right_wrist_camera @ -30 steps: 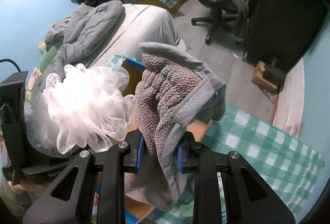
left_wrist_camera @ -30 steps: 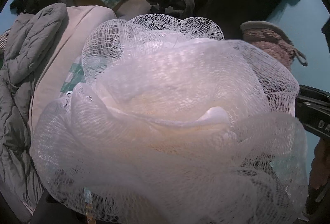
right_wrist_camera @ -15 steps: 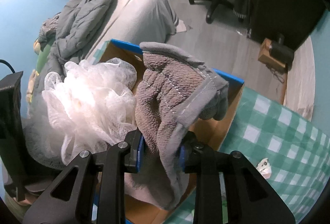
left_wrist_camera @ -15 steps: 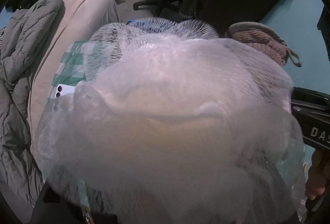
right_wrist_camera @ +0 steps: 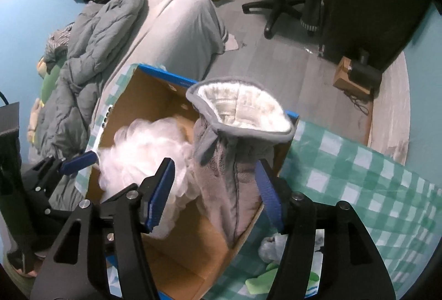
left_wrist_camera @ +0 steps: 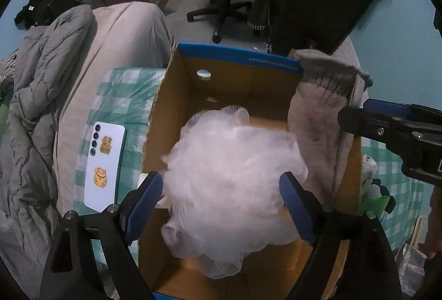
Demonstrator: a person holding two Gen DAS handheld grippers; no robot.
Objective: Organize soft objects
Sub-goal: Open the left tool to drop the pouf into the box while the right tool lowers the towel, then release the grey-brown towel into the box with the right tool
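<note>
Left gripper [left_wrist_camera: 221,189]: jaws wide apart, just opened, over the box [left_wrist_camera: 237,55]; white pouf [left_wrist_camera: 232,184] between the pads, blurred, pads not pressing it. Right gripper [right_wrist_camera: 214,185]: jaws apart, just opened; grey mitt [right_wrist_camera: 234,134] upright between them at the box's right wall, contact with the right pad unclear. Phone [left_wrist_camera: 103,164] on checked cloth [left_wrist_camera: 124,95], left of box.

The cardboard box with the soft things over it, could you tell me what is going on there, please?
A person is dropping soft items into the cardboard box. The left gripper has just opened around a white mesh pouf, blurred as if falling. The right gripper has just opened too; the grey fleece slipper stands between its pads.
</note>
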